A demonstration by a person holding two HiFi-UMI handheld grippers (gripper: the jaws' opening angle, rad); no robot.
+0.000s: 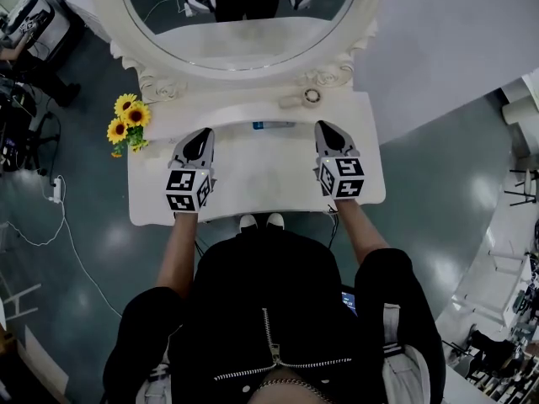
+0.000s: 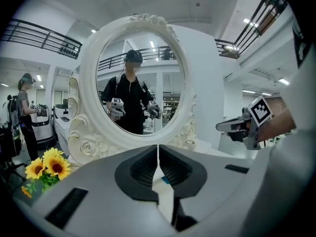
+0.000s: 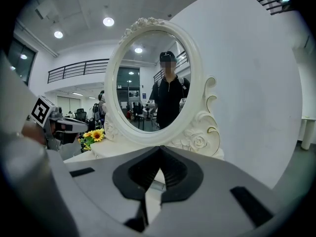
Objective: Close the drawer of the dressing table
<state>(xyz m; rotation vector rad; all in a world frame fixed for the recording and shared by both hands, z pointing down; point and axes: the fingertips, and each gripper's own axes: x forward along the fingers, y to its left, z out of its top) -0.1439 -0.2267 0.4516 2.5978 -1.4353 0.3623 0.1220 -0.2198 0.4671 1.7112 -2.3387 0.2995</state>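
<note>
Dressing table (image 1: 253,183), white, set before the oval mirror (image 1: 240,36); its drawer sits under the top on the side away from the mirror and shows in no view, with no front jutting past that edge, so it is judged shut or nearly so; left tool (image 1: 203,133) and right tool (image 1: 325,127) hover side by side over the top before the mirror, each with jaws pressed together on nothing; sunflowers (image 1: 128,120) left of the mirror's base, a blue-and-white tube (image 1: 274,125) just before it, a small roll (image 1: 312,96) at its right foot; should any gap remain, both tools ought to drop below the top and push the drawer front squarely toward the mirror, evenly and gently, so the loose things stay put; the head view alone gives the table's near edge and the person's shoes (image 1: 261,222); the tool views alone show the meeting jaws and the mirror upright with the person reflected; only the left tool view shows a second person (image 2: 24,112) left of the mirror.
</note>
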